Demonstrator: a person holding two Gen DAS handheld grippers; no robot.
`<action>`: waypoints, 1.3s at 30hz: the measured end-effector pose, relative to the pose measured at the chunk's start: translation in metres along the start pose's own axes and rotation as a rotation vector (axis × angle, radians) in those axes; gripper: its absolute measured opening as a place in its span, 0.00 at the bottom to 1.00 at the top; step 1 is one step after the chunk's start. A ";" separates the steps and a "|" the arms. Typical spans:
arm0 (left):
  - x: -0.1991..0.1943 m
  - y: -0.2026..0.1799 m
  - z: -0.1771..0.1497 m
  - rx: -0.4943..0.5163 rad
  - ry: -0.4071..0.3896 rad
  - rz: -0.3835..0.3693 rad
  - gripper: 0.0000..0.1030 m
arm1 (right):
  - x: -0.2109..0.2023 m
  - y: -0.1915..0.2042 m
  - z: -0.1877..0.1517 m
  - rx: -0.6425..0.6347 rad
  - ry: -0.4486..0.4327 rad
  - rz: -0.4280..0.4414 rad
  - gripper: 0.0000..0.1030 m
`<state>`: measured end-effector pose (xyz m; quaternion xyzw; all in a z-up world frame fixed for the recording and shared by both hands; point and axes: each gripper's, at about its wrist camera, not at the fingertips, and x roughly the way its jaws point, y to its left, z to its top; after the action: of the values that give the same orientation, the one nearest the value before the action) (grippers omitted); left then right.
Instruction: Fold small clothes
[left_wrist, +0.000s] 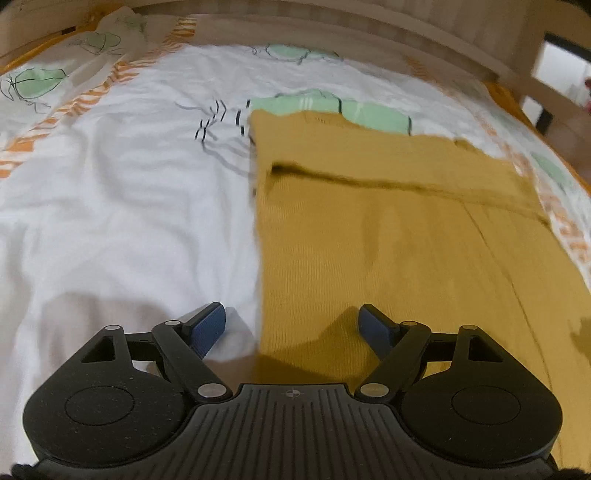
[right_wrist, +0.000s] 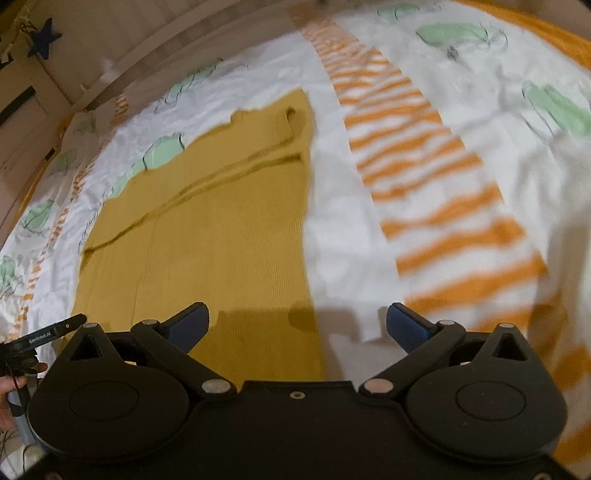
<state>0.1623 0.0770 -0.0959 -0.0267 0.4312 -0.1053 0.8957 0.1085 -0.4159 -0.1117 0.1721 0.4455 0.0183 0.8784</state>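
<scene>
Left wrist view: both tools, left tool and right tool, hover spread apart and empty over the mustard garment on the bed, where a pinch at the edge risks catching the sheet too.

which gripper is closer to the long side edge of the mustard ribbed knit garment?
Roughly even. The left gripper straddles the mustard ribbed knit garment at its left edge; the right gripper straddles its right edge. Both open.

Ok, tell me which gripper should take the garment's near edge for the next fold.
Probably the left gripper. Its open jaws straddle the mustard garment's long edge, one finger over the cloth. The right gripper is open too, but mostly over the bedsheet. Both views are blurred, so it is close.
</scene>
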 end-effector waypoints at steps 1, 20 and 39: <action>-0.008 0.000 -0.007 0.012 0.006 -0.006 0.76 | -0.003 -0.002 -0.006 0.006 0.010 0.004 1.00; -0.072 0.000 -0.076 0.000 0.081 -0.022 0.76 | -0.031 -0.021 -0.065 0.115 0.049 0.163 1.00; -0.075 -0.004 -0.093 -0.020 0.114 -0.064 0.93 | -0.038 -0.005 -0.088 0.062 0.116 0.178 1.00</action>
<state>0.0438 0.0931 -0.0967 -0.0435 0.4814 -0.1308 0.8656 0.0155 -0.4029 -0.1317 0.2366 0.4791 0.0925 0.8402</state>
